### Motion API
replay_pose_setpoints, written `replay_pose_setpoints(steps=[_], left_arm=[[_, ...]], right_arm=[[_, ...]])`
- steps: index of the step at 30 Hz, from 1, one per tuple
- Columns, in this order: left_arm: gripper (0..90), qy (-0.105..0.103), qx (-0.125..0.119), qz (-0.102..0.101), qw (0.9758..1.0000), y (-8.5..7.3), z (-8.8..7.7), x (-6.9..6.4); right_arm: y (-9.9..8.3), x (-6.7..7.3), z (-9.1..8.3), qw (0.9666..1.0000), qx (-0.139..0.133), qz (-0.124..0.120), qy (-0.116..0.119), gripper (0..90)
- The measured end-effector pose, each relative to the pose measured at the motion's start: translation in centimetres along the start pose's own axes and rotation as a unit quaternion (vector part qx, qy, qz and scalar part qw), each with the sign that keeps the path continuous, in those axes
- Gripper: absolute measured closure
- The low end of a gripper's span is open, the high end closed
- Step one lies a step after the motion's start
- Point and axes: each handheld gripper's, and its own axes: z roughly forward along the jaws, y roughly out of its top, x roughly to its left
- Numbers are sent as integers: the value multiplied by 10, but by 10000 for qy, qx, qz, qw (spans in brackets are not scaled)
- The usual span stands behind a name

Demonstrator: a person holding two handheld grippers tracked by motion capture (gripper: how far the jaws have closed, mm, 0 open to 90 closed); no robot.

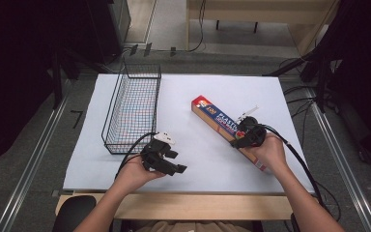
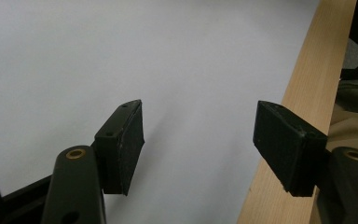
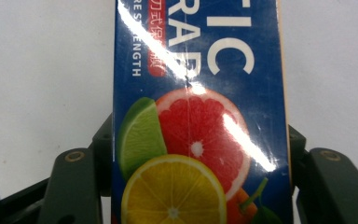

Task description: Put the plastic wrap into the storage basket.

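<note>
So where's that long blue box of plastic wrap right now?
In the high view the plastic wrap box lies slantwise on the white table's right side, right of the wire basket, between the right gripper's jaws.

Printed in large white capitals on the blue face of the plastic wrap box [image 3: 200, 116], cropped to "FIC" and "RAP" in the right gripper view, with "ENGTH" in small white capitals alongside and unreadable Chinese characters on a red patch. In the high view, "PLAST" in white along the same box [image 1: 221, 121], beside "100" near its red end.
</note>
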Motion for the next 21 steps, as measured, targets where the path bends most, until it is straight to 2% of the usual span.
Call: replay_pose_setpoints(steps=[8, 11, 13, 15, 16, 21], left_arm=[[339, 5, -25, 13, 10000, 0, -1, 0], [339, 35, -1, 21, 10000, 1, -2, -1], [339, 43, -4, 15, 10000, 1, -2, -1], [340, 60, -14, 14, 10000, 0, -2, -1], [340, 55, -35, 10, 10000, 0, -3, -2], [339, 78, 16, 85, 9999, 1, -4, -3]], right_arm=[[1, -2, -3, 10000, 8, 5, 71, 420], [1, -3, -4, 9999, 16, -27, 120, 422], [1, -3, -7, 9999, -37, -153, 70, 424], [1, -3, -9, 9998, -82, -150, 63, 425], [2, -4, -13, 9996, -177, -162, 134, 426], [3, -5, -26, 9989, -263, -238, 306, 425]])
